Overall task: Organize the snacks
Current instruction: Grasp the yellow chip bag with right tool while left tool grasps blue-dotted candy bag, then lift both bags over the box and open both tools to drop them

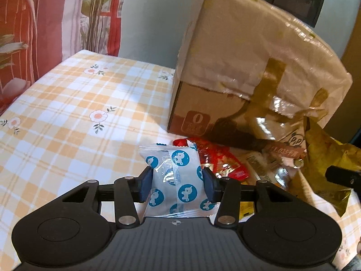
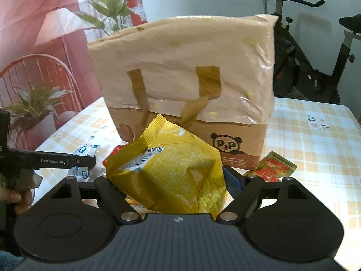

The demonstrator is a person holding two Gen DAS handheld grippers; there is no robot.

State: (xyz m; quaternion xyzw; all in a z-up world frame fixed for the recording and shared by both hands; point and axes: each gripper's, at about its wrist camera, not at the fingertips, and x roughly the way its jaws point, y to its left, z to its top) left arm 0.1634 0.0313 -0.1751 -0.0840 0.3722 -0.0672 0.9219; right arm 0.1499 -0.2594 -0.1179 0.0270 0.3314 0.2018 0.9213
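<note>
**A:** Status of your left claw [image 1: 178, 184]?

**B:** Its blue pads [image 1: 145, 186] press both sides of a white packet [image 1: 174, 180] printed with blue circles. You grip that packet; it stands upright between the fingers, just above the checked surface [image 1: 67, 113].

**A:** And your right claw [image 2: 173, 180]?

**B:** Its fingers stand wide around a yellow snack bag [image 2: 171, 171]. The right pad [image 2: 233, 181] sits against the bag's edge; the left pad is hidden behind the bag. The bag fills the gap, so you appear to hold it, tilted with its crimped end up.

**A:** Location of the remaining snacks?

**B:** A red packet [image 1: 216, 158] lies on the surface just behind the white packet. In the right wrist view, a red-and-gold packet [image 2: 274, 168] lies to the right of the yellow bag, near the box corner.

**A:** Reference object?

**B:** A cardboard box [image 2: 185, 85] stands behind the snacks, its upper part wrapped in pale paper and brown tape.
</note>
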